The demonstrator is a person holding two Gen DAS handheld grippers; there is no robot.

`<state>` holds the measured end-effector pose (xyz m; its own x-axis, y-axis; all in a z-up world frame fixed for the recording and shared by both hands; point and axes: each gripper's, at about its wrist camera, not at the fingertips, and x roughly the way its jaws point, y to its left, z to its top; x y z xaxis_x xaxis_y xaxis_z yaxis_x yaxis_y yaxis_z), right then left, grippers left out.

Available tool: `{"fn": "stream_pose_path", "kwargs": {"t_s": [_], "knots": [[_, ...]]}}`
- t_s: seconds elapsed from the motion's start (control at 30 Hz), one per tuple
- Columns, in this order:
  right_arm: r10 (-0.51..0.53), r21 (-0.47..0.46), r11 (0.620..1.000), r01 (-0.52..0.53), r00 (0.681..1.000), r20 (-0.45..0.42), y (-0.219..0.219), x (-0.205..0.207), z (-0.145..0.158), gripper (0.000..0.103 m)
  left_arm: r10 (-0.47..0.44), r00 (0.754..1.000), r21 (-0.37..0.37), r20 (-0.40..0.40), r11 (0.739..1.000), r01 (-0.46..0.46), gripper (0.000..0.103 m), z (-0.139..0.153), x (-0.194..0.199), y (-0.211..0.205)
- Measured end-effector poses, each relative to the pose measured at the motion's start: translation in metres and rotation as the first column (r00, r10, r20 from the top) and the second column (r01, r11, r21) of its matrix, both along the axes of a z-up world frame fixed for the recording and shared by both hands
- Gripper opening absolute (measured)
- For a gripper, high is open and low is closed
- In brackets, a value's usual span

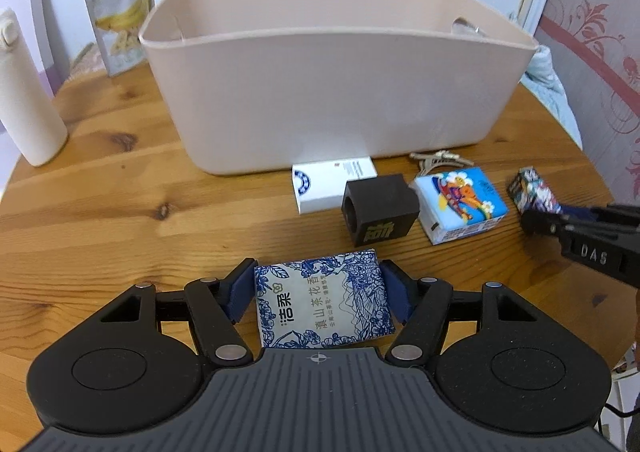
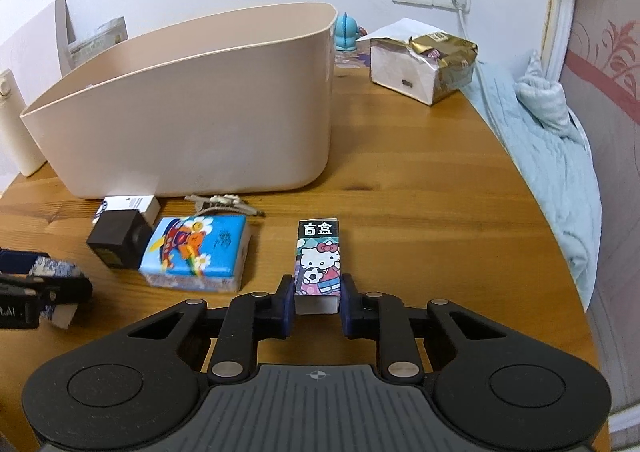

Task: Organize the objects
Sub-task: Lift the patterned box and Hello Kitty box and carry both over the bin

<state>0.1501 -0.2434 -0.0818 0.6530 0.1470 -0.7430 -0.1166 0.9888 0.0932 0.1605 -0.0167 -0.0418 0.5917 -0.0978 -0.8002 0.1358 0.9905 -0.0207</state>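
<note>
My left gripper [image 1: 318, 294] is shut on a blue-and-white tissue pack [image 1: 324, 302], low over the wooden table [image 1: 100, 204]. My right gripper [image 2: 317, 300] is shut on the near end of a Hello Kitty box [image 2: 319, 260] that rests on the table. A large beige bin [image 1: 332, 80] stands behind. In front of it lie a white box [image 1: 320, 182], a black cube [image 1: 378, 208], a blue cartoon tissue pack [image 1: 460, 202] and some keys [image 1: 440, 161].
A white bottle [image 1: 28, 100] and a banana snack bag [image 1: 120, 12] stand at the left rear. A torn gold-and-white box [image 2: 424, 64] and a blue figurine [image 2: 346, 32] sit behind the bin. A blue cloth [image 2: 552, 156] hangs off the table's right edge.
</note>
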Motion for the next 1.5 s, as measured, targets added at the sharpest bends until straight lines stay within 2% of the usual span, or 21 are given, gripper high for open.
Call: {"fn": "stream_pose_path", "kwargs": {"t_s": [0.3,0.57,0.7,0.87,1.03,1.3,1.5], "knots": [[-0.026,0.011,1.000,0.025,0.998,0.056,-0.008,-0.028,0.023,0.021,-0.011,0.997,0.001,0.082,1.000,0.011,0.067,0.028,-0.014,-0.003],[-0.035,0.042,0.999,0.030,0.991,0.133,-0.016,-0.031,0.051,0.021,-0.005,0.986,0.016,0.165,1.000,0.002,0.067,0.056,-0.006,-0.004],[-0.008,0.043,0.999,0.001,0.984,0.180,-0.011,-0.025,0.070,0.021,0.011,0.978,0.005,0.208,1.000,-0.013,0.067,0.072,0.003,0.000],[0.026,0.033,0.999,-0.035,0.971,0.240,-0.002,-0.014,0.094,0.021,0.006,0.974,-0.036,0.226,0.999,0.003,0.067,0.087,0.017,0.006],[0.037,0.044,0.998,-0.052,0.958,0.284,0.004,0.002,0.111,0.021,0.011,0.964,-0.006,0.267,1.000,-0.010,0.067,0.101,0.031,0.010],[0.053,0.041,0.997,-0.068,0.953,0.299,0.010,0.033,0.119,0.021,0.052,0.956,0.018,0.290,0.998,-0.060,0.067,0.109,0.065,0.016],[0.057,0.043,0.996,-0.073,0.952,0.302,0.011,0.055,0.121,0.021,0.047,0.964,0.024,0.262,0.998,-0.055,0.067,0.104,0.095,0.012]]}}
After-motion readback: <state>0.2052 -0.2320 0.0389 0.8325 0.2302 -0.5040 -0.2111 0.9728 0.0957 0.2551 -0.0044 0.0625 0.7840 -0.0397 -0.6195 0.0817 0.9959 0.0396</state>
